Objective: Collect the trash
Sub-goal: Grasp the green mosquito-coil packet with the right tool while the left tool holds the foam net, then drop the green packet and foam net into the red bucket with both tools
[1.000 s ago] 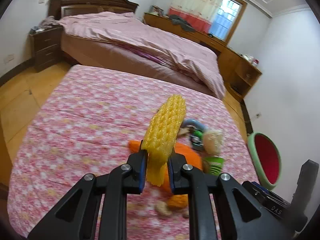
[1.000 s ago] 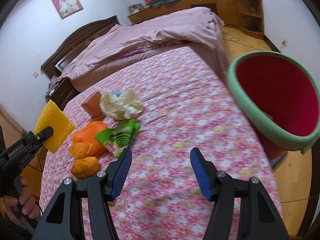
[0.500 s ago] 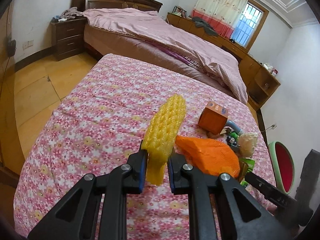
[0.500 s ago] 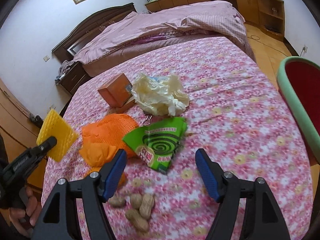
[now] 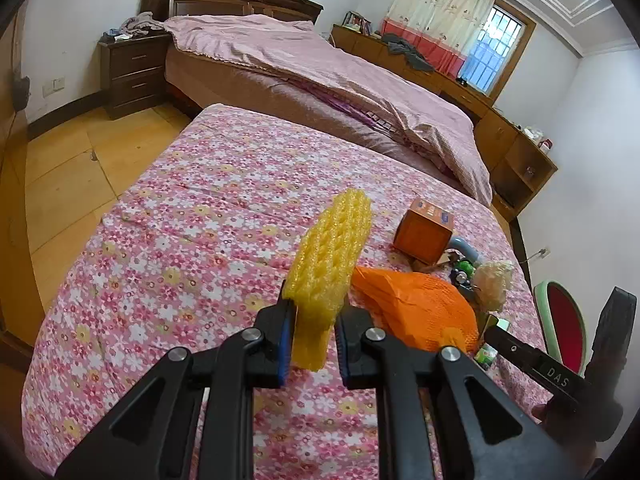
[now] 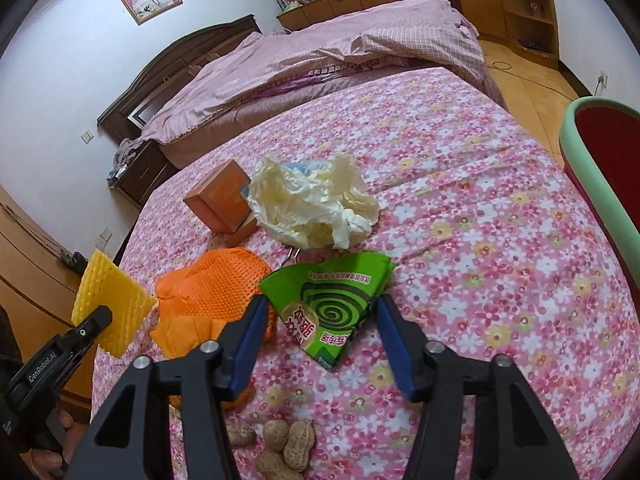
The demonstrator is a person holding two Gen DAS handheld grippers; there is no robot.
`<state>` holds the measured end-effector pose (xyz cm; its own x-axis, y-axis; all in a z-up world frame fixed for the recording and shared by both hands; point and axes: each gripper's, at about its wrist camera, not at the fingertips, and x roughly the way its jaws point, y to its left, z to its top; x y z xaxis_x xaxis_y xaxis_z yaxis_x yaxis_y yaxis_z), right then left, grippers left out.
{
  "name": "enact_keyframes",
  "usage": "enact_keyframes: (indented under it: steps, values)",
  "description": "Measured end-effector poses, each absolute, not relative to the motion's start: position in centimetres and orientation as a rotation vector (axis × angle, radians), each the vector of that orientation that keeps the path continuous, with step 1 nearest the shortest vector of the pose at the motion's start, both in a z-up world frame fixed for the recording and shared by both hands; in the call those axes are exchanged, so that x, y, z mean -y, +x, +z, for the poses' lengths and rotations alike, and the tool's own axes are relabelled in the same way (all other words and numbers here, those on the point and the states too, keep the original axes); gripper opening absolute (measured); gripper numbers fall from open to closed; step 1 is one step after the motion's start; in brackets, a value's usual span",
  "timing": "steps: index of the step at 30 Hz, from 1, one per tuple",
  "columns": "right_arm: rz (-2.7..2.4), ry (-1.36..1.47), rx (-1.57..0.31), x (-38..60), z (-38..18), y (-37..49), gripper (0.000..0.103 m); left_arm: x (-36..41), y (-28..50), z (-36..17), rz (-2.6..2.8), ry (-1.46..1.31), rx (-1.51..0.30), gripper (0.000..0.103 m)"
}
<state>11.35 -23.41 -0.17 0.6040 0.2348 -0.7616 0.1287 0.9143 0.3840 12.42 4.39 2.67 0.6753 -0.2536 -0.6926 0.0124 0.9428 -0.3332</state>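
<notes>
My left gripper (image 5: 314, 330) is shut on a yellow foam net (image 5: 330, 264) and holds it above the floral tablecloth (image 5: 192, 240); the net also shows in the right wrist view (image 6: 108, 308). My right gripper (image 6: 320, 344) is open, its jaws on either side of a green spiral-print wrapper (image 6: 332, 308). Beside it lie an orange foam net (image 6: 212, 292), crumpled cream plastic (image 6: 316, 204), an orange box (image 6: 220, 200) and several peanuts (image 6: 284, 444). The red bin with a green rim (image 6: 600, 168) stands at the right.
A bed with a pink quilt (image 5: 320, 68) lies beyond the table. A dark nightstand (image 5: 132, 72) stands at the left and wooden cabinets (image 5: 516, 156) line the right wall. The bin also shows in the left wrist view (image 5: 564, 320).
My right gripper has moved left from the bin and down to the green wrapper, which now sits between its jaws. My left gripper has pulled back and to the left with the yellow net.
</notes>
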Motion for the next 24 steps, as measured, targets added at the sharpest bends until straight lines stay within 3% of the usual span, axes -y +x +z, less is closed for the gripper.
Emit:
enact_keyframes:
  steps: [5,8,13,24]
  values:
    - [0.065,0.45,-0.916,24.3,0.2,10.3,0.044,-3.7,11.7,3.3,-0.174,-0.309,-0.807,0.017]
    - [0.06,0.458,-0.906,24.7,0.2,9.7,0.032,-3.1,11.3,3.7,-0.185,-0.305,-0.801,0.017]
    - [0.054,0.452,-0.867,25.3,1.2,8.4,0.025,-2.3,10.6,4.7,-0.216,-0.303,-0.794,0.017]
    - [0.005,0.502,-0.783,28.7,3.4,4.6,0.024,0.8,9.3,6.5,-0.322,-0.296,-0.793,0.017]
